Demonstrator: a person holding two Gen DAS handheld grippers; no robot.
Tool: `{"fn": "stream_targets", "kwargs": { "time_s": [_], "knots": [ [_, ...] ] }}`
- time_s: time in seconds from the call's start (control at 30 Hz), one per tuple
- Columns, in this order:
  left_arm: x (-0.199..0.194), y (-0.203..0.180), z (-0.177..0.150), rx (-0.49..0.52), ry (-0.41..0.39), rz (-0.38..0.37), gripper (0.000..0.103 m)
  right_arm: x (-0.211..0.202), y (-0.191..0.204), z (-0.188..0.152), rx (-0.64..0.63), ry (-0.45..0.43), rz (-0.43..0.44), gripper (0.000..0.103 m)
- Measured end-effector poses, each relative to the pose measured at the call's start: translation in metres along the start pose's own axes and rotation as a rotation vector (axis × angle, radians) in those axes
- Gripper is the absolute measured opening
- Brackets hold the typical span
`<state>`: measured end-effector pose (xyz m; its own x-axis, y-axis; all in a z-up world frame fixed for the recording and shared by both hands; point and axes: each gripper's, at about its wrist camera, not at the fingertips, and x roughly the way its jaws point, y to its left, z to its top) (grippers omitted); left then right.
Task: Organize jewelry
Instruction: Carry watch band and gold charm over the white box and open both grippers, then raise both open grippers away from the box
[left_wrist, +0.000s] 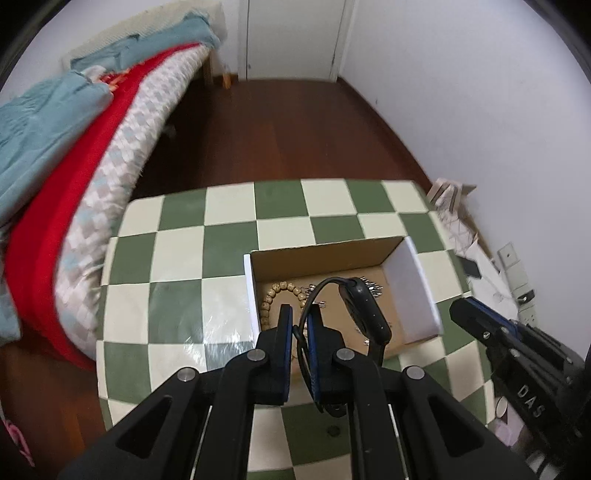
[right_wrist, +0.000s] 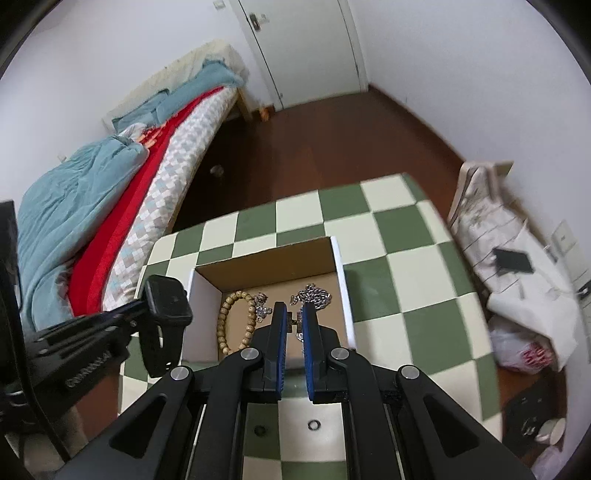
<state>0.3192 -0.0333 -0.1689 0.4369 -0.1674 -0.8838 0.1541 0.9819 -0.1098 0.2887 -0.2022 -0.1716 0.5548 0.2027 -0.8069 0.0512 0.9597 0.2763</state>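
Note:
An open cardboard box (left_wrist: 410, 291) (right_wrist: 341, 280) stands on the green-and-cream checkered table (left_wrist: 177, 258) (right_wrist: 413, 266). Inside lie a wooden bead bracelet (left_wrist: 271, 295) (right_wrist: 231, 314) and a silver chain (right_wrist: 314, 293). My left gripper (left_wrist: 298, 317) is shut on the strap of a black smartwatch (left_wrist: 364, 308) (right_wrist: 166, 297), held above the box's near left part. My right gripper (right_wrist: 294, 317) is nearly closed and empty above the box's near edge; it shows at the right of the left wrist view (left_wrist: 480, 325). Two small rings (right_wrist: 314, 424) lie on the table under it.
A bed with red and teal bedding (left_wrist: 55, 155) (right_wrist: 92, 206) lies left of the table. A white cloth-covered pile with a dark phone (right_wrist: 513, 260) sits on the right by the wall. A white door (right_wrist: 306, 48) is behind, across dark wood floor.

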Motion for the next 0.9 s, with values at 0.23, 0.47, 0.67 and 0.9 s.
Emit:
{"fn": "stream_targets", "kwargs": {
  "time_s": [0.23,0.47,0.67,0.9],
  "knots": [
    [0.037,0.006,0.009,-0.002,0.079,-0.005,0.008,0.052,-0.014,0.011,0.032,0.108,0.024,0.009],
    [0.045,0.011,0.024,-0.052,0.097,0.058,0.083,0.079,-0.012,0.021,0.016,0.192,-0.010,0.010],
    [0.026,0.016,0.029,-0.055,0.026,0.134,0.103,0.068,-0.005,0.023,-0.036,0.181,-0.090,0.076],
    [0.014,0.022,0.018,-0.048,-0.020,0.220,0.103,0.064,0.001,0.014,-0.114,0.217,-0.199,0.099]
  ]
}}
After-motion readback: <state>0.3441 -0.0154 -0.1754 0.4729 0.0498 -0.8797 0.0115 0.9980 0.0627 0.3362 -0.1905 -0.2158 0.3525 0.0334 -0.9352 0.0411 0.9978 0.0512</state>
